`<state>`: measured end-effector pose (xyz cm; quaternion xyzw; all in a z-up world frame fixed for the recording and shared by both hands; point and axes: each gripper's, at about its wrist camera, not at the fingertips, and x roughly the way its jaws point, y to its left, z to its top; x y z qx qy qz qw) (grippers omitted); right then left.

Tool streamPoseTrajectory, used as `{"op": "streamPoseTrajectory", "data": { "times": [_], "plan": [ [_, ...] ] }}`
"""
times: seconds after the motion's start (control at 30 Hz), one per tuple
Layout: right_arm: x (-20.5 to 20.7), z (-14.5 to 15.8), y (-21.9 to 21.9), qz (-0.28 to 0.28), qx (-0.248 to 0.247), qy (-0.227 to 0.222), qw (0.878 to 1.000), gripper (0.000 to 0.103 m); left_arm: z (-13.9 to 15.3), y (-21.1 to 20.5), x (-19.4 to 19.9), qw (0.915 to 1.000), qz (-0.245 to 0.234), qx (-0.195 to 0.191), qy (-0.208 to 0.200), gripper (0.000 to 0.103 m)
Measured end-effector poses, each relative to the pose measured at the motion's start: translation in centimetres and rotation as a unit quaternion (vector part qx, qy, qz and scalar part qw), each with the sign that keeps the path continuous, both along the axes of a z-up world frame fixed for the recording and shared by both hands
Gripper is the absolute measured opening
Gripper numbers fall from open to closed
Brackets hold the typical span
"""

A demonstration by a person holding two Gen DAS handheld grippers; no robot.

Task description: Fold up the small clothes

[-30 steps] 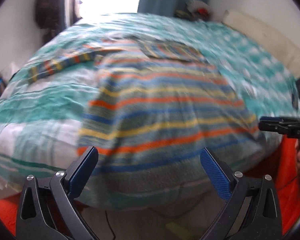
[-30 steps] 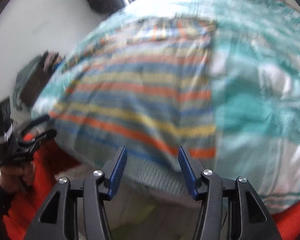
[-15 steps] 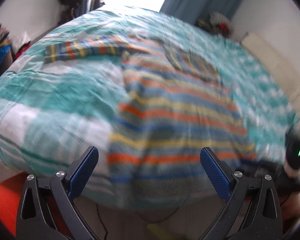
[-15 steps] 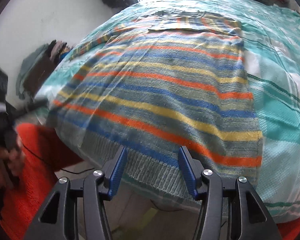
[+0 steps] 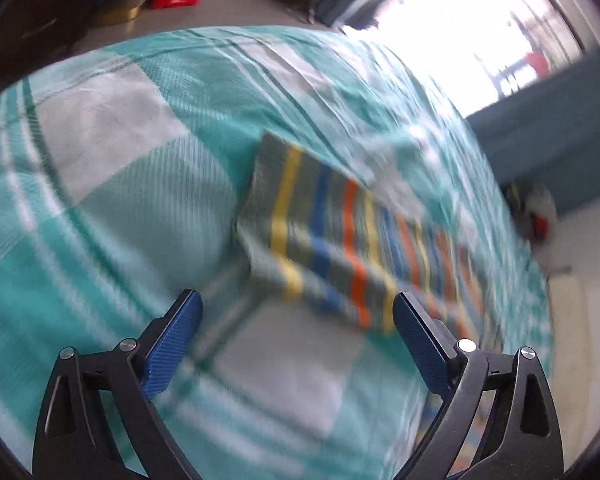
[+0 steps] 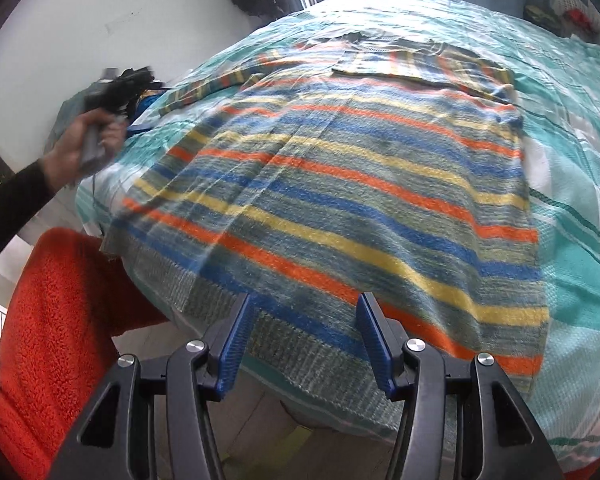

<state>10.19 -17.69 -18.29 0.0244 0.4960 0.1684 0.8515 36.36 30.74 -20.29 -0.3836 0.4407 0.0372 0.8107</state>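
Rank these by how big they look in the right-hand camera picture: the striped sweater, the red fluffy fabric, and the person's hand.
1. Striped sweater: fills most of the view.
2. Red fluffy fabric: close to the camera, so its look may flatter it.
3. Person's hand: smallest, farther off and blurred.

Both wrist views downward – shared sweater (image 6: 340,184) (bed)

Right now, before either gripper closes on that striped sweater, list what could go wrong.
1. The left gripper is closing in a blurred view, nothing between its fingers yet; it may catch the teal bedspread instead of the sleeve.
2. The sweater hem overhangs the bed edge by the right gripper; a tug could drag it off.
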Motion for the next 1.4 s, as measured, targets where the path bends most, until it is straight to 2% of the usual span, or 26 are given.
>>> {"op": "streamPoseTrajectory", "data": {
  "times": [0.07, 0.1, 0.13, 0.17, 0.2, 0.27, 0.33, 0.43, 0.53, 0.6, 0.67, 0.7, 0.73, 0.77, 0.8, 0.83, 0.9, 0.97, 1.03, 1.13, 1.2, 1.23, 1.3, 1.33, 1.4],
  "plan": [
    [0.2, -0.3, 0.1, 0.002, -0.001, 0.002, 1.0, 0.054, -0.1, 0.3, 0.8, 0.9995, 0.025, -0.009, -0.017, 0.091],
    [0.3, -0.4, 0.1, 0.002, 0.0, 0.004, 1.0, 0.054, -0.2, 0.2, 1.2, 0.9992, 0.032, -0.015, -0.019, 0.062],
    [0.4, -0.5, 0.1, 0.002, 0.002, 0.005, 1.0, 0.054, -0.4, 0.1, 1.6, 0.9993, 0.032, -0.016, -0.011, 0.022],
    [0.5, -0.5, 0.0, 0.0, 0.006, 0.005, 1.0, 0.054, -0.5, -0.1, 2.3, 0.9995, 0.029, -0.003, 0.009, 0.004],
    [0.5, -0.5, -0.1, 0.0, 0.009, 0.004, 1.0, 0.054, -0.3, -0.4, 2.7, 0.9994, 0.026, 0.013, 0.019, 0.003],
    [0.5, -0.4, -0.2, -0.001, 0.013, 0.002, 1.0, 0.054, 2.1, -1.8, 3.7, 0.9985, 0.006, 0.054, 0.003, 0.003],
    [0.2, -0.1, -0.4, -0.001, 0.017, -0.004, 1.0, 0.054, 5.6, -4.5, 4.7, 0.9952, -0.031, 0.087, -0.034, 0.003],
    [-0.2, -0.1, -0.3, 0.006, 0.021, -0.007, 1.0, 0.054, 12.1, -11.6, 6.2, 0.9799, -0.114, 0.122, -0.109, 0.003],
    [-0.3, -0.3, 0.0, 0.014, 0.027, -0.004, 1.0, 0.054, 17.1, -21.0, 6.3, 0.9491, -0.211, 0.157, -0.174, 0.003],
    [-0.3, -0.4, 0.0, 0.014, 0.029, -0.006, 0.999, 0.054, 18.4, -27.8, 6.0, 0.9279, -0.265, 0.174, -0.196, 0.006],
    [-0.4, -0.3, 0.0, 0.013, 0.032, -0.007, 0.999, 0.054, 17.0, -34.4, 5.3, 0.912, -0.304, 0.196, -0.194, 0.023],
    [-0.5, -0.3, -0.1, 0.012, 0.032, -0.009, 0.999, 0.054, 15.5, -36.9, 5.3, 0.9068, -0.325, 0.198, -0.182, 0.061],
    [-0.5, -0.3, -0.2, 0.011, 0.031, -0.01, 0.999, 0.054, 13.6, -39.4, 4.6, 0.9021, -0.348, 0.197, -0.162, 0.089],
    [-0.6, -0.2, -0.3, 0.01, 0.031, -0.011, 0.999, 0.054, 11.0, -41.5, 3.5, 0.8971, -0.372, 0.194, -0.139, 0.09],
    [-0.6, -0.2, -0.4, 0.009, 0.031, -0.012, 0.999, 0.054, 8.7, -42.8, 2.4, 0.8915, -0.394, 0.191, -0.118, 0.083],
    [-0.7, -0.1, -0.7, 0.006, 0.032, -0.013, 0.999, 0.054, 7.1, -43.5, 1.4, 0.8854, -0.414, 0.188, -0.098, 0.076],
    [-0.8, 0.1, -1.3, -0.001, 0.035, -0.018, 0.999, 0.054, 4.5, -43.3, -2.0, 0.8724, -0.447, 0.185, -0.067, 0.074],
    [-0.9, 0.2, -1.9, -0.007, 0.037, -0.022, 0.999, 0.054, 4.0, -40.7, -4.1, 0.8737, -0.445, 0.186, -0.065, 0.075],
    [-0.7, 0.2, -2.4, -0.01, 0.039, -0.019, 0.999, 0.054, 4.2, -37.2, -5.8, 0.8826, -0.428, 0.183, -0.065, 0.08],
    [0.3, 0.9, -3.3, -0.023, 0.057, -0.016, 0.998, 0.054, 4.3, -30.1, -7.9, 0.9127, -0.364, 0.175, -0.063, 0.088],
    [1.7, 2.3, -3.9, -0.032, 0.08, -0.015, 0.996, 0.054, 3.1, -27.0, -9.1, 0.9255, -0.335, 0.172, -0.041, 0.088],
    [2.6, 3.0, -4.0, -0.033, 0.088, -0.012, 0.995, 0.054, 2.6, -26.1, -9.7, 0.9292, -0.328, 0.167, -0.034, 0.088],
    [5.6, 4.8, -4.0, -0.026, 0.107, -0.002, 0.994, 0.054, 1.7, -24.6, -11.4, 0.9334, -0.318, 0.159, -0.049, 0.087],
    [7.4, 5.9, -3.9, -0.022, 0.12, -0.002, 0.993, 0.054, 1.6, -24.5, -12.4, 0.9319, -0.318, 0.159, -0.071, 0.087],
    [11.8, 7.7, -3.9, -0.021, 0.153, 0.008, 0.988, 0.054, 1.4, -25.1, -13.7, 0.9243, -0.319, 0.186, -0.097, 0.087]
  ]
}}
